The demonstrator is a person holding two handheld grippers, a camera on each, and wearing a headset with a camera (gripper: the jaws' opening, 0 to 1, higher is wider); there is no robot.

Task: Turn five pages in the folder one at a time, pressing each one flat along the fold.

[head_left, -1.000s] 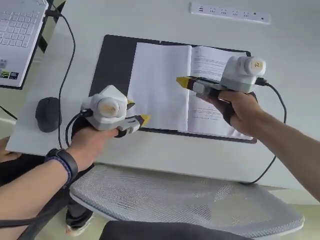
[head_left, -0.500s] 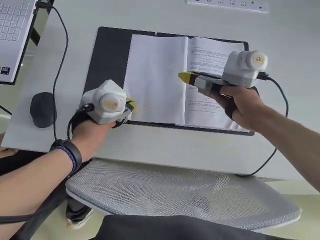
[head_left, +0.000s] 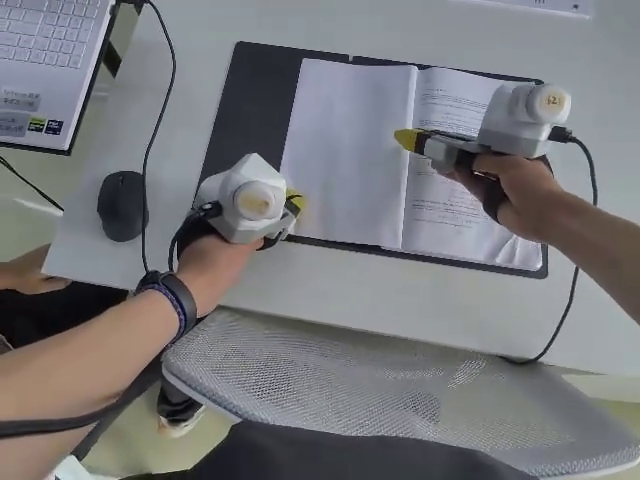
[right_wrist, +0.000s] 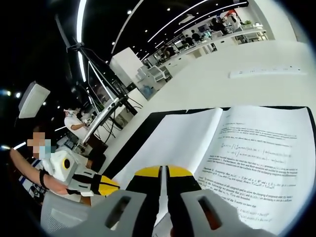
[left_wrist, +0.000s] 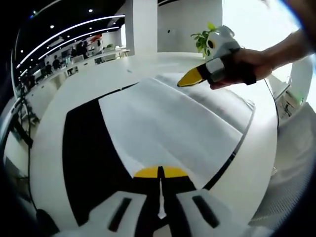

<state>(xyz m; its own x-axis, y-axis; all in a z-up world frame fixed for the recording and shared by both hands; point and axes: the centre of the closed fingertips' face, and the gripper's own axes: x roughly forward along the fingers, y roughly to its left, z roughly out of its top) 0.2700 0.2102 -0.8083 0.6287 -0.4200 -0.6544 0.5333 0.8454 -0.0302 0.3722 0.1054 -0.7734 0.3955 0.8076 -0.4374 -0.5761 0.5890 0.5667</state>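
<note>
The folder (head_left: 245, 100) lies open on the white table, its black inside cover at the left. A blank white page (head_left: 345, 140) lies left of the fold and a printed page (head_left: 470, 205) right of it. My left gripper (head_left: 293, 205) is shut, its yellow tips at the blank page's (left_wrist: 163, 128) near left corner. My right gripper (head_left: 405, 140) is shut too and hovers low over the fold, pointing left. In the right gripper view the shut tips (right_wrist: 163, 171) sit above the blank page (right_wrist: 173, 143), with the left gripper (right_wrist: 106, 185) at the lower left. The right gripper (left_wrist: 190, 78) appears in the left gripper view.
A laptop (head_left: 40, 60) sits at the far left with a black mouse (head_left: 122, 205) and a cable beside the folder. A power strip (head_left: 540, 5) lies at the table's far edge. A mesh chair seat (head_left: 380, 390) is below the table's near edge.
My left gripper has swung in from the table's near edge to the blank page's lower left corner. The right gripper stays over the fold; the camera has shifted.
</note>
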